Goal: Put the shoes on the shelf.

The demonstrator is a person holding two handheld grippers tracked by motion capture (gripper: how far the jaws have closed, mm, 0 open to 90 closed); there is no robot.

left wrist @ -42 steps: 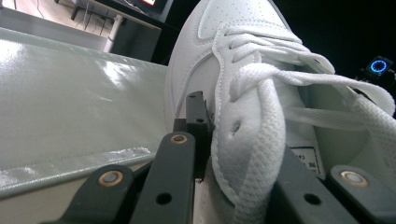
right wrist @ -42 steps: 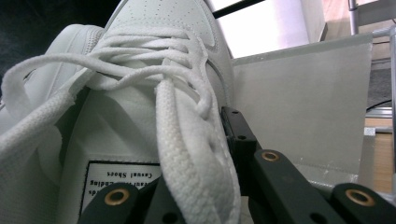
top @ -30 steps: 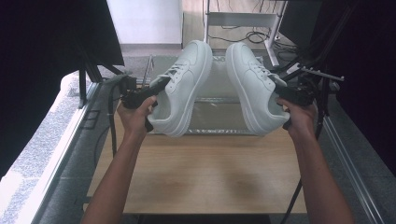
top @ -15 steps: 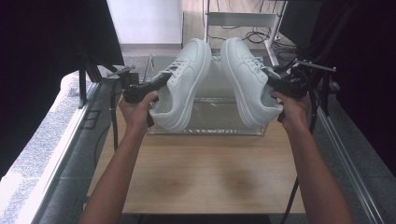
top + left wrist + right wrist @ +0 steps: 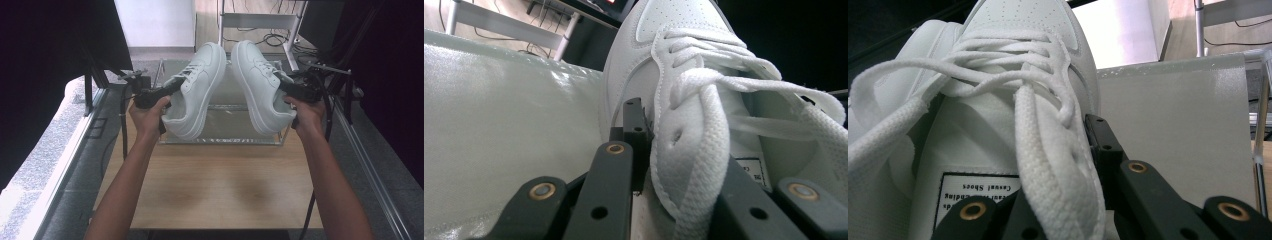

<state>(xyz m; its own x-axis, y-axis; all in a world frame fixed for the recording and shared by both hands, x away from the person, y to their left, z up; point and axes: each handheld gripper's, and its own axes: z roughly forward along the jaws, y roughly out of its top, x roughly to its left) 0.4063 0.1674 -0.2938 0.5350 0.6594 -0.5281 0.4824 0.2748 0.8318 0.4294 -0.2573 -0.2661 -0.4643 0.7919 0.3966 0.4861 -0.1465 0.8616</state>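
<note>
Since the earlier frames we have lifted both shoes a bit farther forward, over the clear box [image 5: 220, 135]; the heels that hung over its near edge now sit higher. Two white sneakers, two grippers, one box.

Left gripper [image 5: 167, 90] is pinched on the left shoe [image 5: 197, 87] at the lace-side collar. In the left gripper view the jaws are nearly closed, one inside the opening and one outside, gripping the eyelet flap [image 5: 684, 145].

Right gripper [image 5: 287, 87] likewise clamps the right shoe [image 5: 257, 85] at its collar edge [image 5: 1058, 165], jaws narrow.

Both shoes are held in the air, tilted, soles facing each other, toes close together and pointing away from us, above the box on the wooden table [image 5: 220, 185].

The right gripper view shows a printed tongue label [image 5: 978, 192]; the high view does not. The high view shows both forearms.
</note>
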